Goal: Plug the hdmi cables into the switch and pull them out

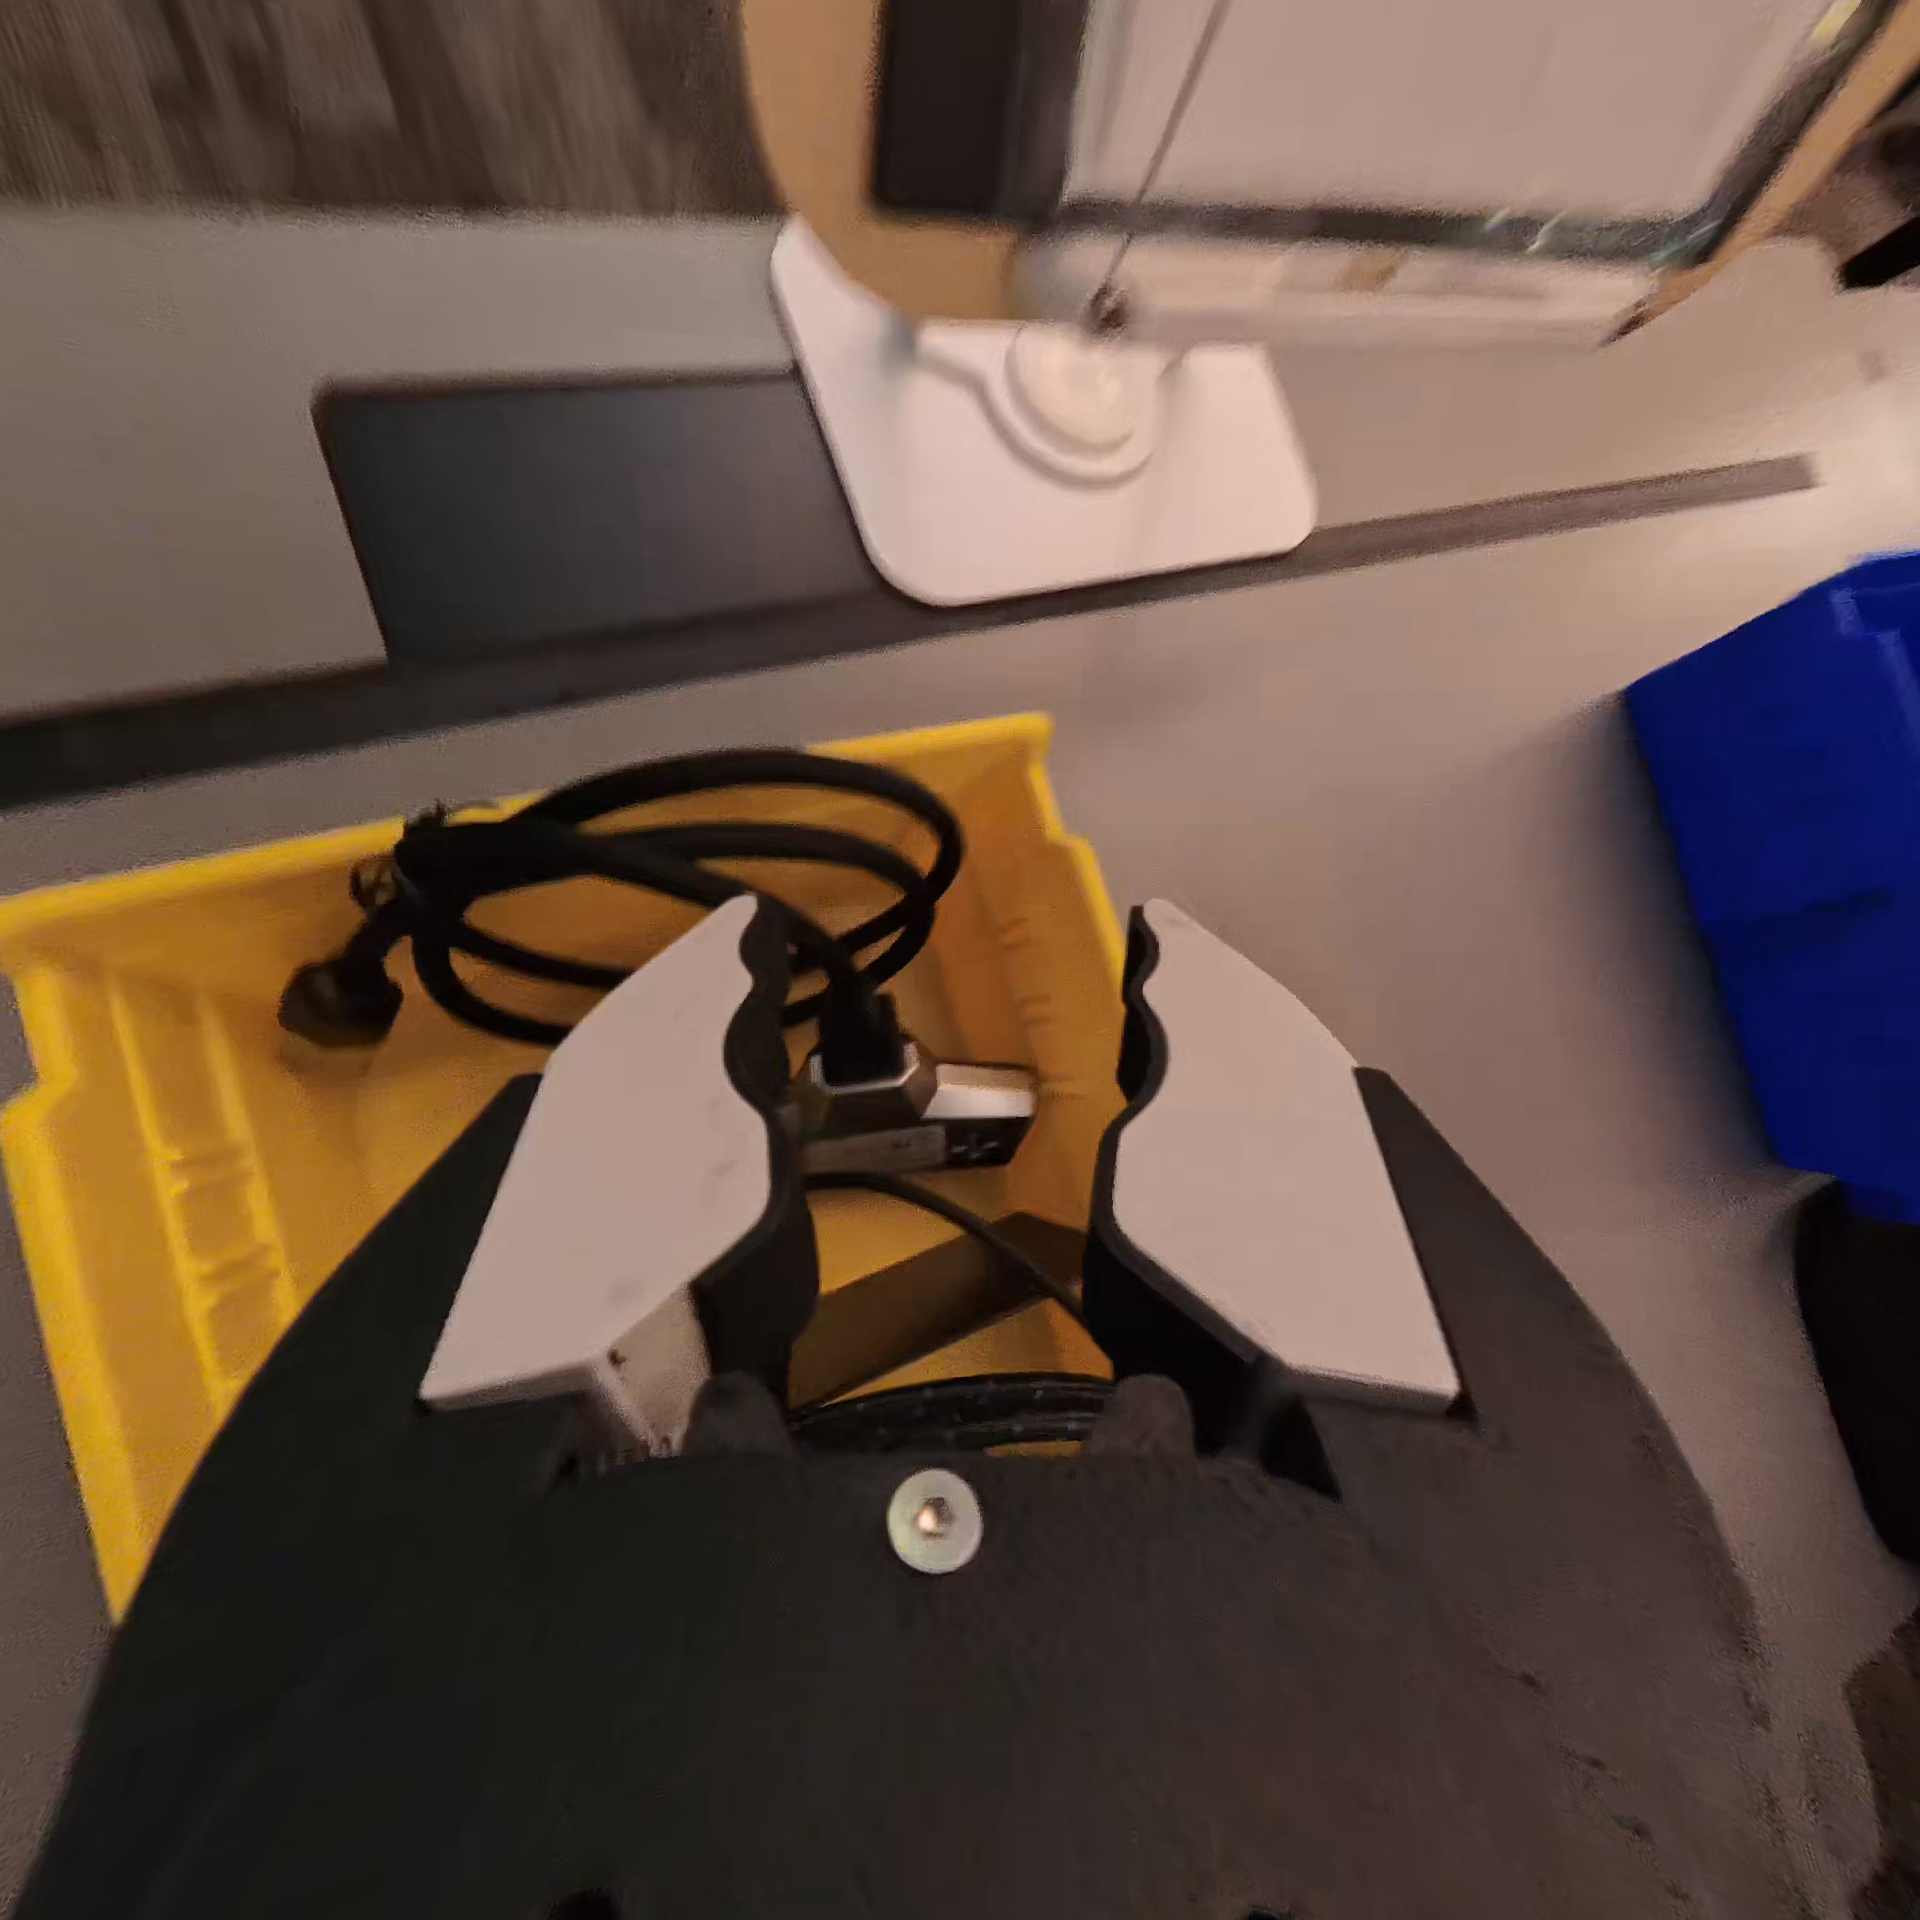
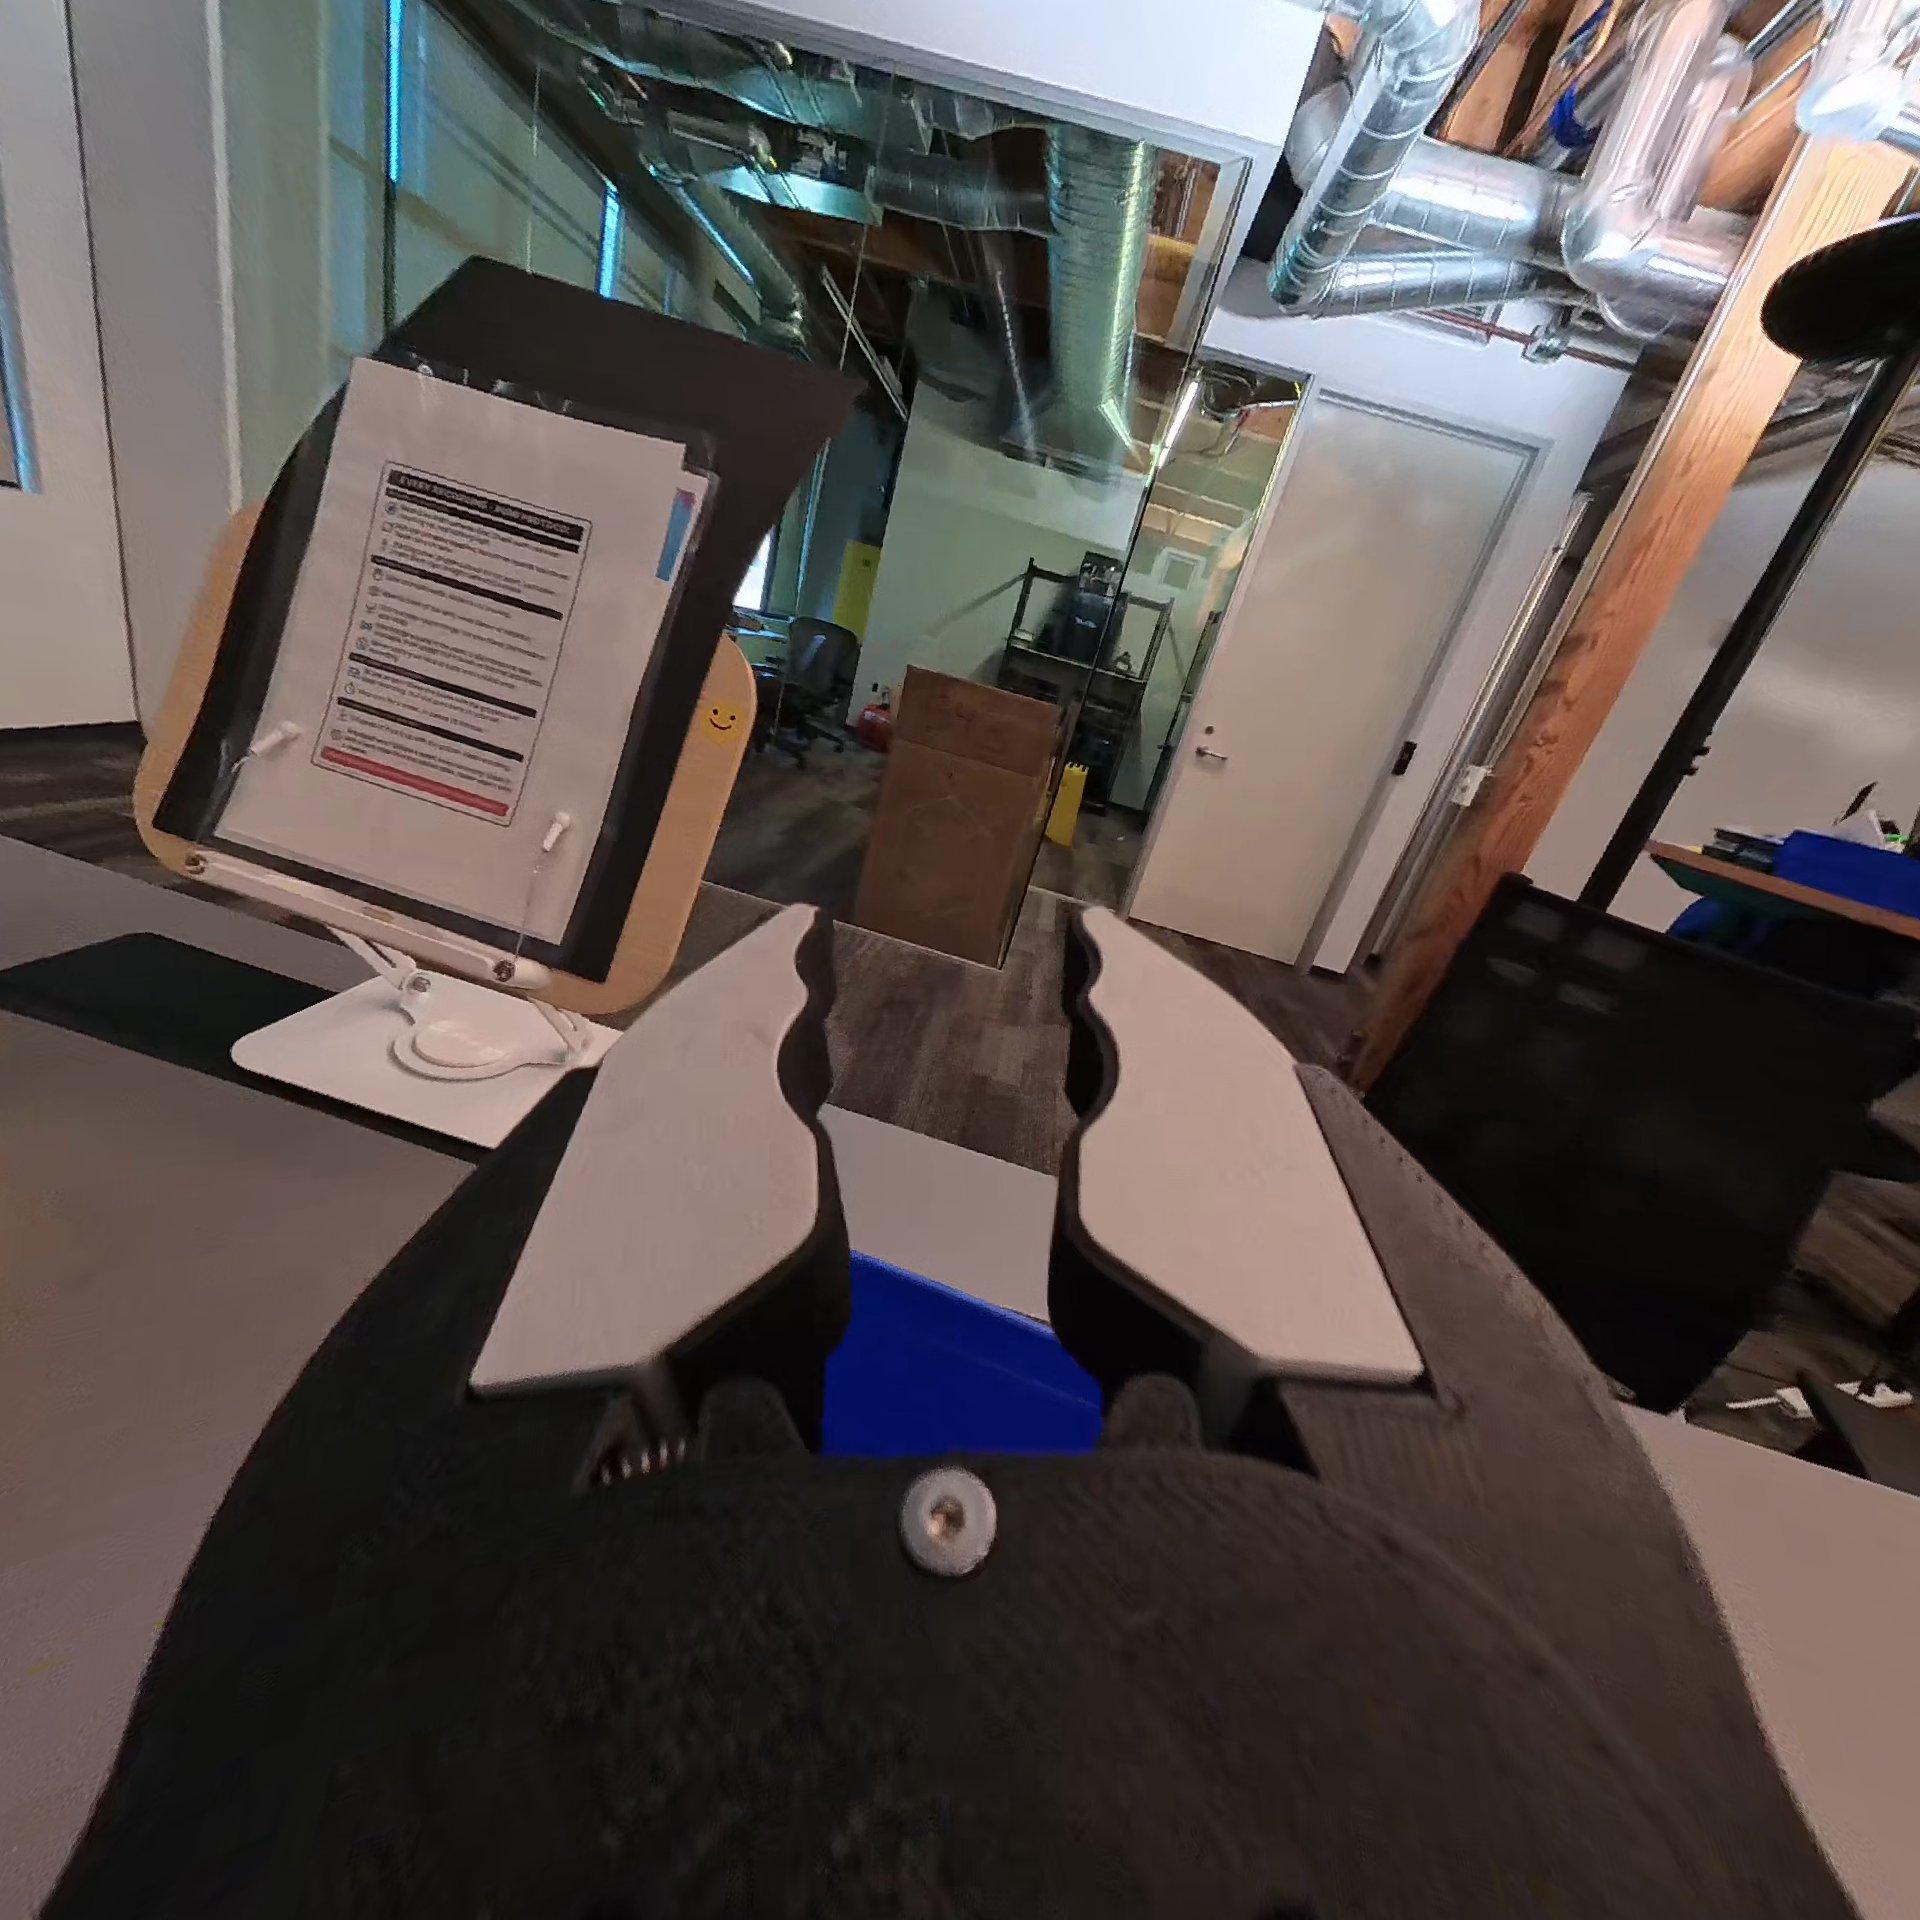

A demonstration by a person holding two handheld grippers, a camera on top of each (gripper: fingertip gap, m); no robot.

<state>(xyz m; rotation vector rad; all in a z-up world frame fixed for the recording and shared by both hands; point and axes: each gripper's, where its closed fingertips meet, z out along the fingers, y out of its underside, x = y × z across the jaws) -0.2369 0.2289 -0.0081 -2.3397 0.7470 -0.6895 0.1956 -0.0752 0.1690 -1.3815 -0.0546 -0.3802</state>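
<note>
In the left wrist view a yellow tray (image 1: 156, 1143) lies on the grey desk. In it lies a coiled black HDMI cable (image 1: 665, 831) with one plug (image 1: 332, 1003) loose at the left. A small silver switch (image 1: 904, 1117) lies in the tray with a black plug (image 1: 857, 1023) in its top. My left gripper (image 1: 945, 935) is open and empty, hovering above the switch, which shows between its fingers. My right gripper (image 2: 945, 940) is open and empty, raised above the desk and pointing out at the room. The tray and switch are not in the right wrist view.
A blue bin (image 1: 1808, 862) stands to the tray's right; it also shows between the right fingers (image 2: 935, 1361). A document stand on a white base (image 1: 1049, 457) stands behind the tray, also in the right wrist view (image 2: 436, 665). A black chair (image 2: 1621, 1122) is at the desk's right. About 55 cm separates my left fingertips from my right. Between my left fingertips and the white base (image 1: 1049, 457) there is roughly 30 cm. It is also in sight in the right wrist view (image 2: 400, 1058).
</note>
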